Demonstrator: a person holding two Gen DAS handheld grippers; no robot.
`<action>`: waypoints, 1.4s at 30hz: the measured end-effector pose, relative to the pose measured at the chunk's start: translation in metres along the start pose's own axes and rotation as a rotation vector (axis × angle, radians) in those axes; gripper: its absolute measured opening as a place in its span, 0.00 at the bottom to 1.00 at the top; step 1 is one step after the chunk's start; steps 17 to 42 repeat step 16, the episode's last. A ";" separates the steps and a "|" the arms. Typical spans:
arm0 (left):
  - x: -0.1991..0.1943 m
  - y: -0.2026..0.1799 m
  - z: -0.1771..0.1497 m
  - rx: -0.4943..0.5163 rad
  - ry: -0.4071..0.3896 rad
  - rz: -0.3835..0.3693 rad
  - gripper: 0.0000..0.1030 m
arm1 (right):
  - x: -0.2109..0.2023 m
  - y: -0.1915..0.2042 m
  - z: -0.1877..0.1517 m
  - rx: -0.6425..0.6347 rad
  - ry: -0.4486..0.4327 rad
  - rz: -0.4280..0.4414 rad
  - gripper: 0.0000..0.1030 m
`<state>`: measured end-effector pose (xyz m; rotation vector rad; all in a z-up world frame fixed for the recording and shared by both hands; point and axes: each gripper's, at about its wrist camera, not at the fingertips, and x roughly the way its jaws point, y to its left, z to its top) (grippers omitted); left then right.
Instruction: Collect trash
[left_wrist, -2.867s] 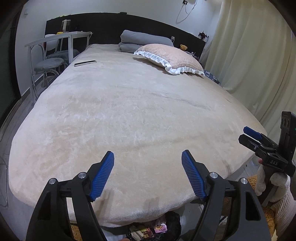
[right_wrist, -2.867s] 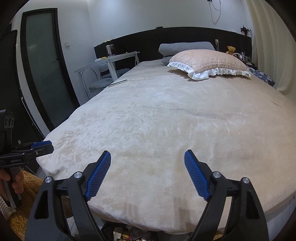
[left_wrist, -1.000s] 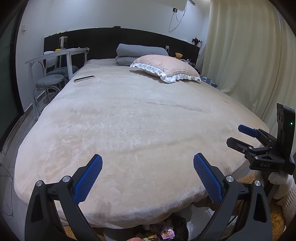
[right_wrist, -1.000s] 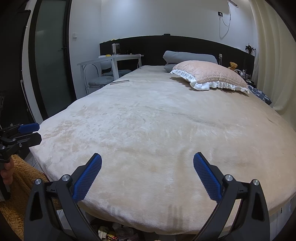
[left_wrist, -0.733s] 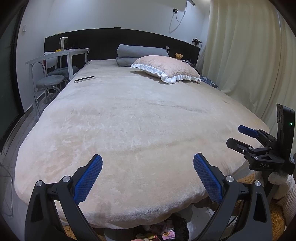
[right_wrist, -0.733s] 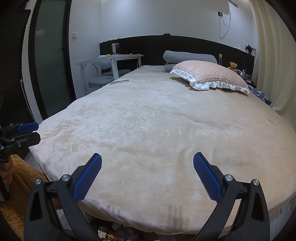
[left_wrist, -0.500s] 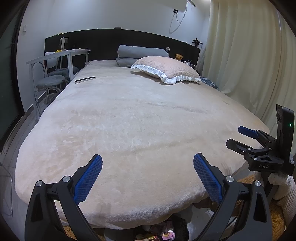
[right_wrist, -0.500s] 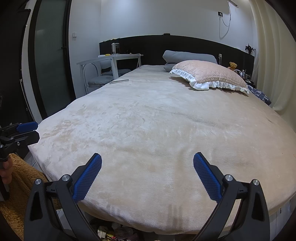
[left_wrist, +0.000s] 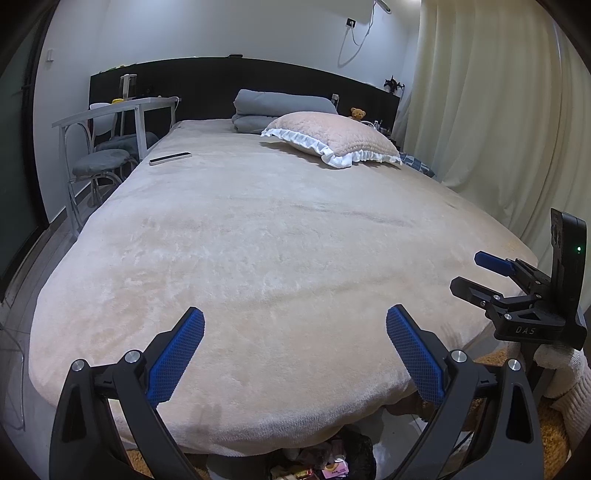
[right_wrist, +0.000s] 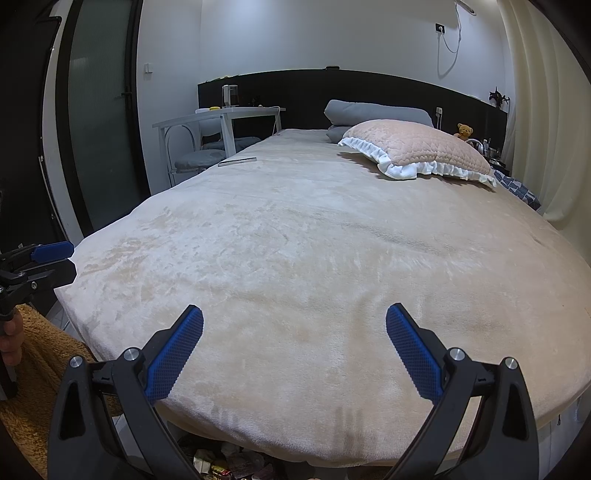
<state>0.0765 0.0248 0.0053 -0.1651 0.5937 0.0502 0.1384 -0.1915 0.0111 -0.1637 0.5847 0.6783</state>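
From the left wrist camera we've got our left gripper (left_wrist: 295, 332) hanging over the foot of the bed (left_wrist: 258, 240), jaws spread wide and carrying nothing. The blanket looks bare of litter; only a slim dark remote-like bar (left_wrist: 170, 158) lies far up near the side table (left_wrist: 110, 110), and a frilled pillow (left_wrist: 332, 138) sits at the head. The trash (left_wrist: 325, 465) is down below us, a heap of wrappers in what looks like a dark bag on the floor under the bed's edge. Off to the side our right gripper (left_wrist: 476, 273) floats beside the mattress corner, fingers apart. Switching to the right wrist camera, that same right gripper (right_wrist: 294, 330) shows its blue pads (right_wrist: 173, 354) well separated, empty too, with more wrappers (right_wrist: 229, 461) peeking out beneath the blanket hem, and the left gripper (right_wrist: 55, 258) at the far edge. So we judge the bed itself done, or nearly; whatever is left lies on the floor, and whether that pile is already bagged we cannot tell. Against the view from nearly three seconds back, both sets of jaws now stand wider, and both cameras have lifted a touch, showing more wall; over the last second almost nothing shifts.
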 end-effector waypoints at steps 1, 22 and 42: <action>0.000 0.000 0.000 0.000 -0.001 0.002 0.94 | 0.000 0.000 0.000 0.000 0.000 0.000 0.95; -0.002 0.000 0.000 -0.009 -0.009 0.013 0.94 | -0.001 -0.001 -0.001 0.000 0.001 -0.002 0.95; -0.002 0.000 0.000 -0.009 -0.009 0.013 0.94 | -0.001 -0.001 -0.001 0.000 0.001 -0.002 0.95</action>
